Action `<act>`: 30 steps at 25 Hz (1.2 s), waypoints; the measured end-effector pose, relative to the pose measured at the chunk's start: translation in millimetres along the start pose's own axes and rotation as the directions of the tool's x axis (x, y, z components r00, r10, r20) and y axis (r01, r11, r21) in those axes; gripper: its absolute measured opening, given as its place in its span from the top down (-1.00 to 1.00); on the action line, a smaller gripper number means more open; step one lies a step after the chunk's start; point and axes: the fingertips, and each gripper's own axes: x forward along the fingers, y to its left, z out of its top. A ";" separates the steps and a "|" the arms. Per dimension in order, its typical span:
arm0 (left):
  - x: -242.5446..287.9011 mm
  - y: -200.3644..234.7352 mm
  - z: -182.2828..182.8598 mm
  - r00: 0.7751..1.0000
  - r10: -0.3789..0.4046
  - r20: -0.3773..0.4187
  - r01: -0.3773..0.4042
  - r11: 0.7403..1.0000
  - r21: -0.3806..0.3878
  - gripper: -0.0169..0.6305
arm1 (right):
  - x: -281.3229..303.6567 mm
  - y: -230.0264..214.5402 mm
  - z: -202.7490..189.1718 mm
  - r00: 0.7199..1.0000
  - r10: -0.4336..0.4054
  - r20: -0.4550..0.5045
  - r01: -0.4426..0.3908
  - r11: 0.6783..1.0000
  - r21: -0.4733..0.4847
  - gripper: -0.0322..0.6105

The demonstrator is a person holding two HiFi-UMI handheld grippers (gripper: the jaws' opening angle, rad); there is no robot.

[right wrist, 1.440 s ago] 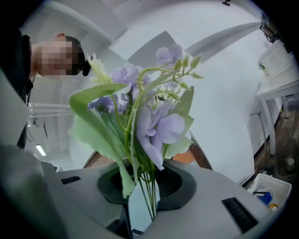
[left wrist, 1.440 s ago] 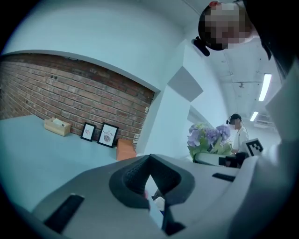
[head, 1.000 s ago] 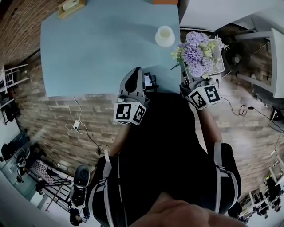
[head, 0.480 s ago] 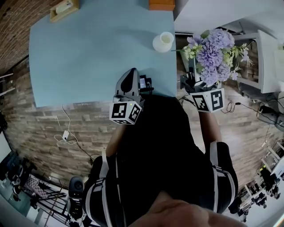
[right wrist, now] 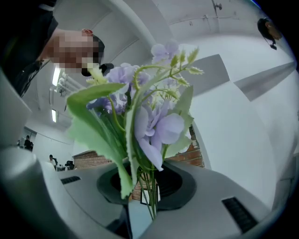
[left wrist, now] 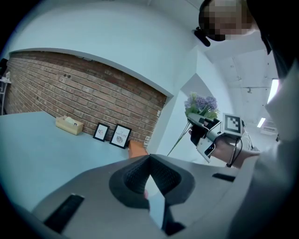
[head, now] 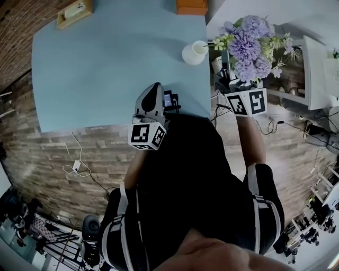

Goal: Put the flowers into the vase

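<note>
While the right hand-held gripper (right wrist: 150, 198) pinches their stems, flowers (right wrist: 154, 126) stand above it.

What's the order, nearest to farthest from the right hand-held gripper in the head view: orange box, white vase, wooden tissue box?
From the right hand-held gripper:
1. White vase, near the table's right edge.
2. Orange box, at the table's far edge.
3. Wooden tissue box, in the far left corner.

Head view steeply down over table (head: 106, 58); gripper views along fingers (left wrist: 132, 175) (flowers (head: 251, 45) shared).
</note>
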 end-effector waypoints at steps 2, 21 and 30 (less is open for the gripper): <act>-2.6 0.3 2.8 1.000 0.011 0.007 -0.011 1.000 0.010 0.88 | 2.4 -3.0 -18.2 1.000 -0.001 -0.031 0.001 1.000 0.021 0.58; 0.3 29.7 4.3 0.994 0.110 0.022 -0.109 0.994 -0.018 0.88 | 5.6 -28.5 -140.4 0.975 -0.054 -0.214 0.077 0.992 0.099 0.58; 4.2 34.4 2.5 0.993 0.114 0.016 -0.113 0.993 -0.033 0.88 | -5.4 -25.0 -177.9 0.954 -0.054 -0.295 0.086 0.991 0.099 0.58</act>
